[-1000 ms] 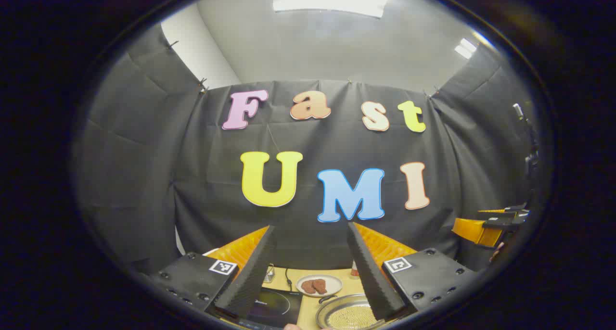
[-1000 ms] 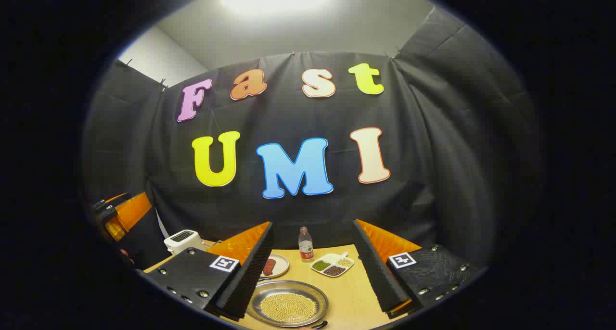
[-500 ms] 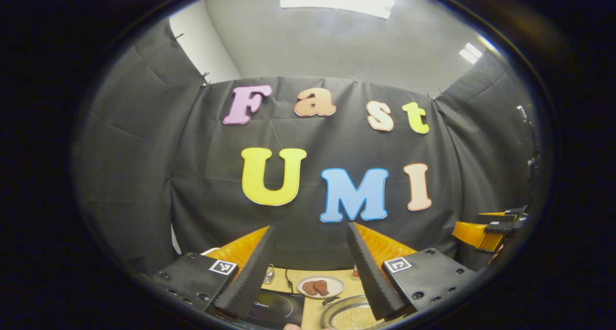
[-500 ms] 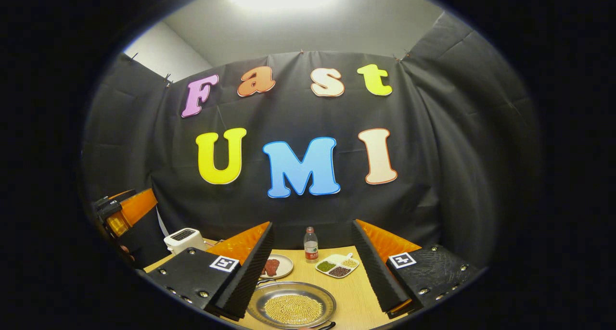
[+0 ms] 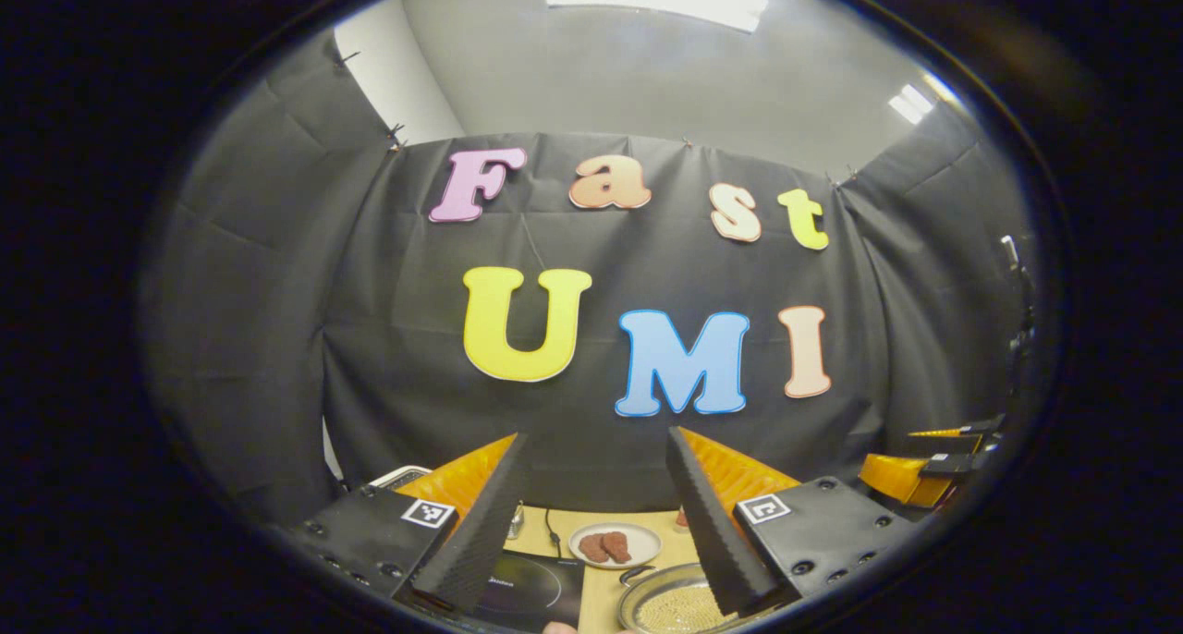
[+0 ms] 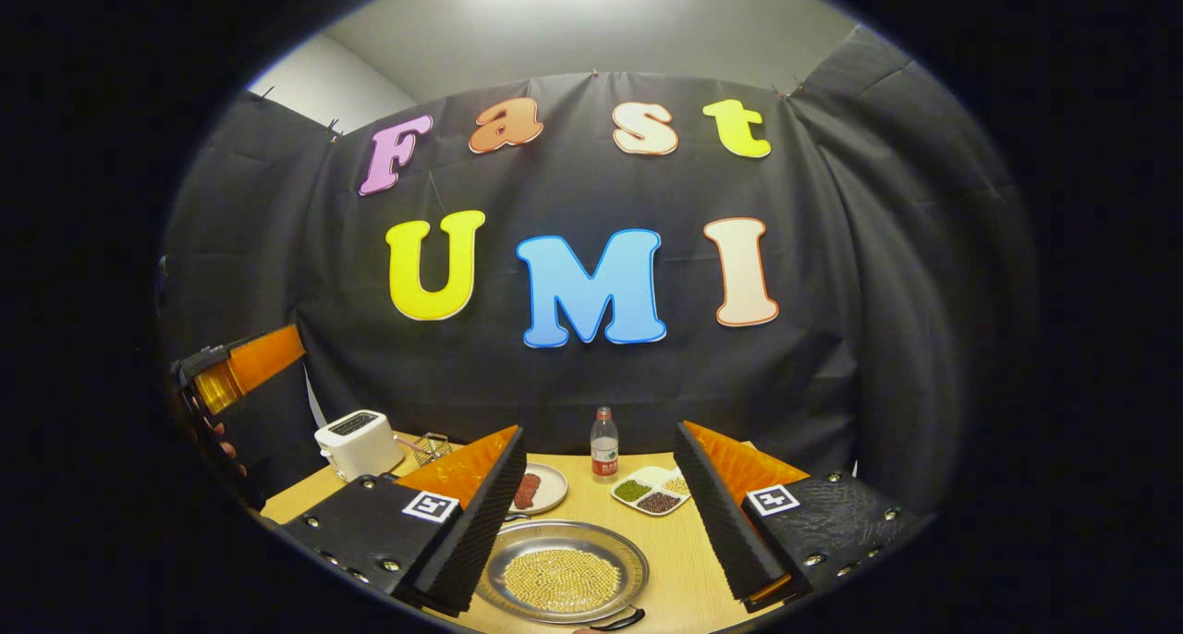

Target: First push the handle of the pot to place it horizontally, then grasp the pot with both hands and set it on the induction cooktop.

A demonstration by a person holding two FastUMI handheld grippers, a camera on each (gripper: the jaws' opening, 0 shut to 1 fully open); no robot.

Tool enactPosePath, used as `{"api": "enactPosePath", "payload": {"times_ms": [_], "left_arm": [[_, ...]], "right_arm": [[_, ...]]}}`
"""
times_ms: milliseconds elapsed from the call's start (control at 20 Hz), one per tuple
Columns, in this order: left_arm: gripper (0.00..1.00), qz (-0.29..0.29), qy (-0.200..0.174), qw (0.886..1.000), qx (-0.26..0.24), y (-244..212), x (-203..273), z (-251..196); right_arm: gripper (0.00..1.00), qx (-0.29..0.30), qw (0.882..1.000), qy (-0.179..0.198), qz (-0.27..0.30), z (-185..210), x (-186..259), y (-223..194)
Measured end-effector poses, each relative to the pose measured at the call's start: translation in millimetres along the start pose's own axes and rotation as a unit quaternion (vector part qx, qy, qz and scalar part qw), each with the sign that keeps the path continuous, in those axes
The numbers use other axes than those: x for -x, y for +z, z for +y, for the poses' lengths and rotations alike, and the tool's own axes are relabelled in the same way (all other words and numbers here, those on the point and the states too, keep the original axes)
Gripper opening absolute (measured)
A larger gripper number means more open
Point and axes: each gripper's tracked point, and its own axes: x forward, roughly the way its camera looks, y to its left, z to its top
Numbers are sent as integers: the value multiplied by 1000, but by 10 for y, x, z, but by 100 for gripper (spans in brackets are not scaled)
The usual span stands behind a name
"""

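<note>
Left gripper view: wooden table (image 5: 605, 592) low; left gripper (image 5: 591, 509) spread, holding nothing; black induction cooktop (image 5: 527, 586) below, pot (image 5: 670, 604) of yellow beads right of it, plate (image 5: 615, 544) of brown pieces behind.

Right gripper view: right gripper (image 6: 596, 509) spread above the pot (image 6: 562, 583); divided dish (image 6: 652, 492) of beans, bottle (image 6: 604, 445), toaster (image 6: 358, 445).

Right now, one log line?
phase: approach | left tongs: open, above table | right tongs: open, above pot | pot: off cooktop
</note>
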Motion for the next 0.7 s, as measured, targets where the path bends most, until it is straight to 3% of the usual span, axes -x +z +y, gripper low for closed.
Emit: {"api": "enactPosePath", "payload": {"times_ms": [200, 300, 350, 550, 600, 700], "left_arm": [[95, 9, 5, 1000, -3, -43, -44, 66], [99, 12, 7, 1000, -6, -63, -37, 96], [95, 16, 8, 1000, -6, -85, -36, 106], [95, 29, 15, 999, -13, -189, 7, 166], [99, 31, 15, 999, -14, -203, 23, 178], [95, 38, 18, 999, -15, -255, 51, 211]], "right_arm": [[98, -10, 997, 21, 76, 70, -79, -531], [98, -14, 991, 42, 124, 152, -87, -833], [98, -17, 988, 49, 148, 174, -85, -988], [97, -22, 966, 75, 248, 258, -29, -1611], [95, -20, 960, 77, 269, 262, 1, -1750], [88, -23, 947, 81, 309, 279, 56, -1996]]}}
